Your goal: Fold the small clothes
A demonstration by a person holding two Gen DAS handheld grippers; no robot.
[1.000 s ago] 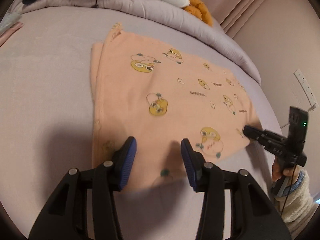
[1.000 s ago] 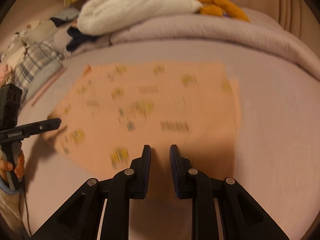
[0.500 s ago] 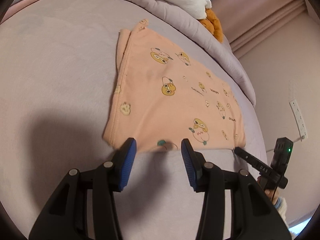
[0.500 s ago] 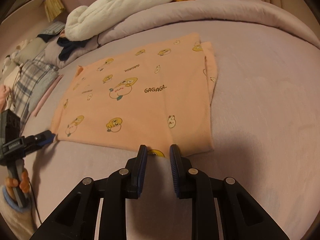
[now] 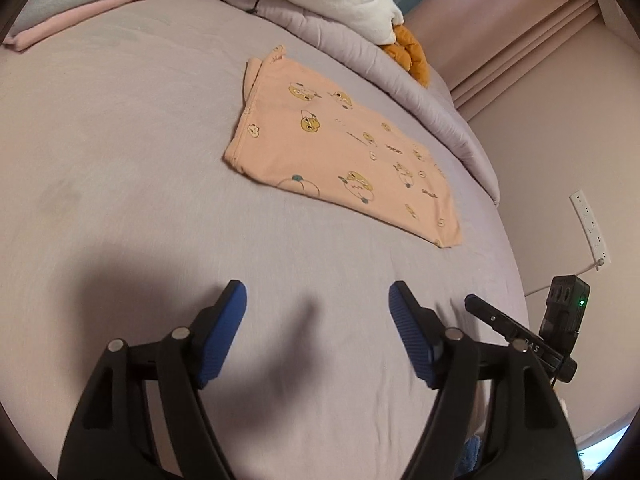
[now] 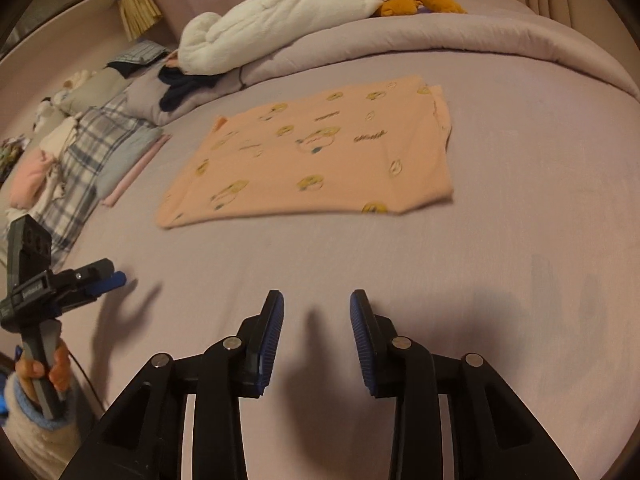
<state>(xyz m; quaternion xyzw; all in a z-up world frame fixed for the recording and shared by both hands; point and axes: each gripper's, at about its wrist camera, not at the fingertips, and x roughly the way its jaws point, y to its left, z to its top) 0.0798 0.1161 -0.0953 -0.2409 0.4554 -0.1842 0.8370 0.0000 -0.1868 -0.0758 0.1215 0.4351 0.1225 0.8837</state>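
The bed (image 5: 120, 128) carries the peach garment (image 5: 340, 160), laid flat and folded (sleeves tucked) toward its far edge, no longer gripped. The left gripper (image 5: 316, 320) and right gripper (image 6: 316, 320) are withdrawn, both now spread and empty; another fold likely remains.

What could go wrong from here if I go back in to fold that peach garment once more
The peach garment is already layered, with an under-layer peeking out at its far right edge; pinching only the top layer could undo the fold. Both the left gripper and the right gripper hang open and apart from it, so dragging the bedsheet could bunch it.
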